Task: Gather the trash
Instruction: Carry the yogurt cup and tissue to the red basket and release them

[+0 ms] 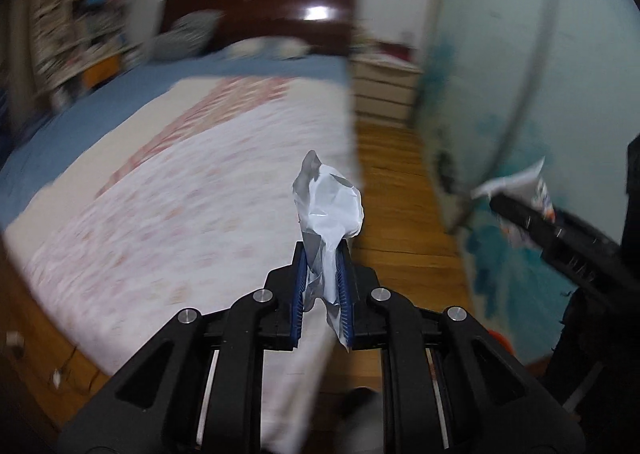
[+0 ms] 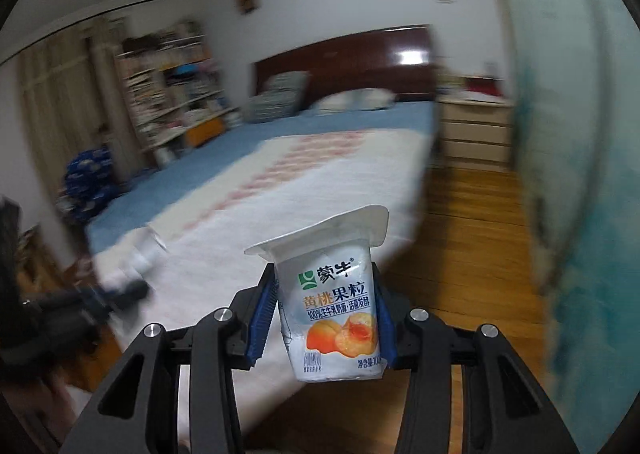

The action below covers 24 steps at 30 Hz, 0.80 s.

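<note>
Nearby, bed (image 1: 172,174), blurred curtain perhaps (image 1: 540,94), wooden floor (image 1: 404,230)

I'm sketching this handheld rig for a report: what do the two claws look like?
Both look alike. The left claw and right claw have matte black angular linkage arms joined by round silver pins, ending in fingers faced with ribbed blue pads. Bare metal rails show between the arms. No cables, markings or sleeves are visible.

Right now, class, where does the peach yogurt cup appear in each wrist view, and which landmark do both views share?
Left wrist view: the yogurt cup sits blurred at the right edge, held in the right gripper.
Right wrist view: the cup is low and centre, upright between the jaws.
Shared landmark: the dark headboard behind the bed.
</note>
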{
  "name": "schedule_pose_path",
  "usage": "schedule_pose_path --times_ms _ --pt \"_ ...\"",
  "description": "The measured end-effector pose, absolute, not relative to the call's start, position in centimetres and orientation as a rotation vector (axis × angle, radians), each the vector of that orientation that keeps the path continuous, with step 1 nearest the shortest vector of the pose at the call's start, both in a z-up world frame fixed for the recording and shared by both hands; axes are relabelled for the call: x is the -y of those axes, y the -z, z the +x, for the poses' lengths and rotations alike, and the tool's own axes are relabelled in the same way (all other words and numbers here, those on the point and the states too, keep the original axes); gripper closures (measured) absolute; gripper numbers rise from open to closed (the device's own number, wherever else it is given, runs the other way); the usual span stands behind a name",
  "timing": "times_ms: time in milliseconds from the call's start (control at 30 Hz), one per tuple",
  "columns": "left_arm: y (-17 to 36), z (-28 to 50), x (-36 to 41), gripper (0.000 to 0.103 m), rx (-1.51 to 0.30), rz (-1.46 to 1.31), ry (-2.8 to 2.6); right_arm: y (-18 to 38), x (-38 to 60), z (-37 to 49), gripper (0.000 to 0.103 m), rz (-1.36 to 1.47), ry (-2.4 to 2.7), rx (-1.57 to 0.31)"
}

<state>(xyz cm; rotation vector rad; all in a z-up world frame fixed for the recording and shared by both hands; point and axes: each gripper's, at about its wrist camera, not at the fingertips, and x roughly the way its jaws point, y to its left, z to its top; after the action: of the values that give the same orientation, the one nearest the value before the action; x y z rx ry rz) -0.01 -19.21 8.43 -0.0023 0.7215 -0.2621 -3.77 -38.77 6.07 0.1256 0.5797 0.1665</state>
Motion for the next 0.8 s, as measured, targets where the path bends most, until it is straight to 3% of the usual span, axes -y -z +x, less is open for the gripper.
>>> schedule_pose_path --times_ms 333,467,633,800 --pt "-8.4 -4.9 42.2 0.088 -0.712 0.164 0.688 -1.1 62.8 -20.9 0.059 0.326 0.274 -0.66" --pt "-2.5 -5.4 49.2 0.088 -0.826 0.25 0.783 4.2 66.5 -23.6 0.059 0.44 0.317 -0.73" --pt "9.4 -5.1 53.1 0.089 -1.097 0.341 0.771 13.1 69.0 -24.2 0.059 0.545 0.352 -0.895" --pt "10.7 -3.9 53.5 0.089 -1.11 0.388 0.748 16.5 70.0 -24.5 0.059 0.591 0.358 -0.937"
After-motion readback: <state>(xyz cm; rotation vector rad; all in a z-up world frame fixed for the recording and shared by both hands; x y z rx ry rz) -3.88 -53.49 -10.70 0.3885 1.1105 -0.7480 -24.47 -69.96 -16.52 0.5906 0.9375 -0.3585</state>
